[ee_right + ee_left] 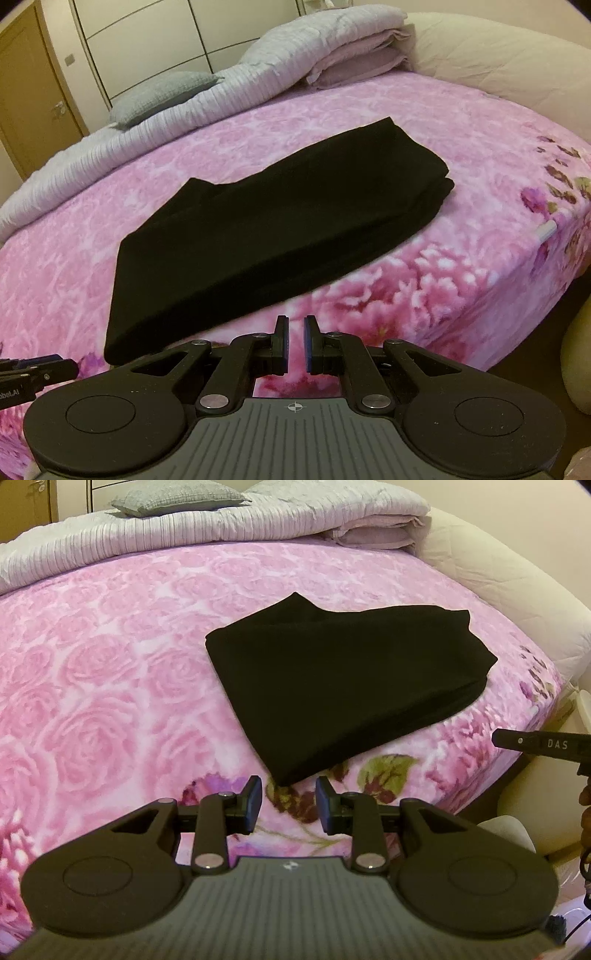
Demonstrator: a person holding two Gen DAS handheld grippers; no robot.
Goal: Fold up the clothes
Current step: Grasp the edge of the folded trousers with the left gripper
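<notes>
A black garment [343, 679] lies folded into a flat bundle on the pink rose-patterned bed cover [110, 664]; it also shows in the right wrist view [273, 232]. My left gripper [289, 799] is open and empty, just short of the garment's near corner. My right gripper [295, 341] hangs above the bed's near edge, its jaws a narrow gap apart with nothing between them, just short of the garment's near edge. The right gripper's tip [535, 744] shows at the right edge of the left wrist view, and the left gripper's tip [40, 367] at the left edge of the right wrist view.
A folded grey-lilac quilt [184, 535] with a grey cushion [177, 502] lies along the far side of the bed. A cream padded headboard [498, 576] curves round the right. The bed edge [517, 288] drops off to the right. Wardrobe doors [147, 44] stand behind.
</notes>
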